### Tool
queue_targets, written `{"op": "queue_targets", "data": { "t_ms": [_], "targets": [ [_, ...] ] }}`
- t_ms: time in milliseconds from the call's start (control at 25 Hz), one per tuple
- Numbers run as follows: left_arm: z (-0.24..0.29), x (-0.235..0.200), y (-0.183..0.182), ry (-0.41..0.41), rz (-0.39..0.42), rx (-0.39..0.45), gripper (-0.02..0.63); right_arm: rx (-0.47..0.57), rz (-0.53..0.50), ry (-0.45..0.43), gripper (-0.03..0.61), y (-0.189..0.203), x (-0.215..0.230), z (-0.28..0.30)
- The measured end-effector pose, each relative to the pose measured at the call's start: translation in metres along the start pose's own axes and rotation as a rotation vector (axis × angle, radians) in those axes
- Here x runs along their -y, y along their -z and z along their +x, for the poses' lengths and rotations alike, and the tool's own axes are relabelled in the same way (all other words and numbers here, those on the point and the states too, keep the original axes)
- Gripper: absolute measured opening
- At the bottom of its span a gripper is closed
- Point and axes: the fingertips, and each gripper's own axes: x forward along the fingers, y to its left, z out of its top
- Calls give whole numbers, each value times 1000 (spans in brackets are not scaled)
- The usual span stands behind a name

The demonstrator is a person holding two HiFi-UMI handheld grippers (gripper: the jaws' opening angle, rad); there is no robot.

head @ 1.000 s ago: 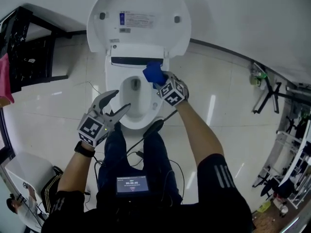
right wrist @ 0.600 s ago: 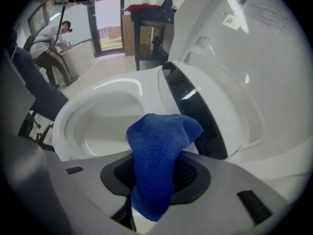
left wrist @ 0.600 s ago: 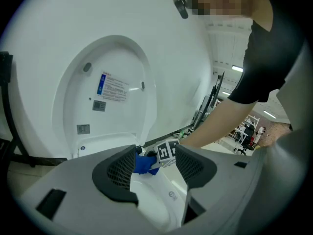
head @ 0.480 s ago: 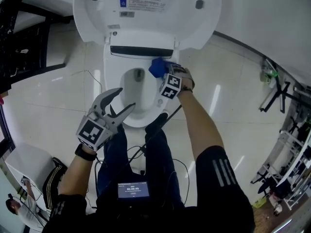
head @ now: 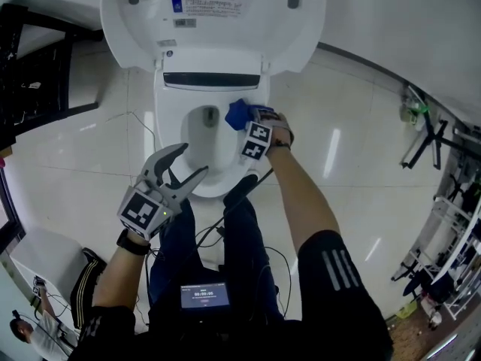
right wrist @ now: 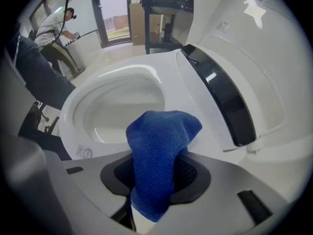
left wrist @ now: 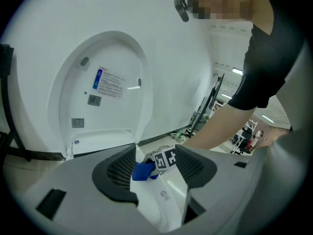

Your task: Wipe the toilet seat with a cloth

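The white toilet seat [head: 167, 130] lies down around the bowl, with the lid [head: 214, 13] raised behind it. My right gripper [head: 243, 120] is shut on a blue cloth [head: 237, 113] and holds it on the seat's right side, just in front of the black strip. From the right gripper view, the cloth [right wrist: 159, 151] bulges out between the jaws over the seat [right wrist: 181, 82]. My left gripper [head: 186, 164] hovers open over the seat's front left with nothing in it. Between its jaws, the left gripper view shows the cloth [left wrist: 144, 171] and the right gripper's marker cube [left wrist: 165, 159].
A black rack [head: 37, 74] stands at the left by the wall. Metal stands and gear [head: 443, 201] fill the right edge. Cables trail on the floor between my legs, above a small screen [head: 204, 295]. A person [right wrist: 56, 28] stands by a doorway beyond the toilet.
My right gripper has drawn the cloth a little forward along the seat's right side, away from the black strip. The left gripper has stayed open in about the same place.
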Motion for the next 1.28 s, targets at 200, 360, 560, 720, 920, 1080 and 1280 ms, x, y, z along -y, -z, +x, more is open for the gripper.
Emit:
{"op": "queue_targets", "data": {
  "t_ms": [200, 360, 560, 720, 920, 1080, 1280],
  "targets": [
    [-3, 6, -3, 13, 11, 3, 255, -11, -11, -74, 169, 7, -69, 0],
    [-6, 10, -5, 9, 2, 2, 255, -16, -37, -132, 169, 2, -125, 3],
    [-12, 18, 1, 33, 63, -5, 255, -16, -26, -188, 169, -7, -170, 4],
    [-20, 19, -2, 9, 18, -1, 255, -31, -36, -217, 169, -8, -179, 7],
    [-34, 16, -2, -15, 32, -2, 255, -29, -4, -227, 169, -8, -174, -2],
    [-53, 15, -8, -26, 53, 9, 255, 57, 130, -208, 169, -20, -166, -35],
    [-78, 15, -41, -46, 109, 41, 255, 207, 397, -156, 169, -27, -130, -102]
  ]
}}
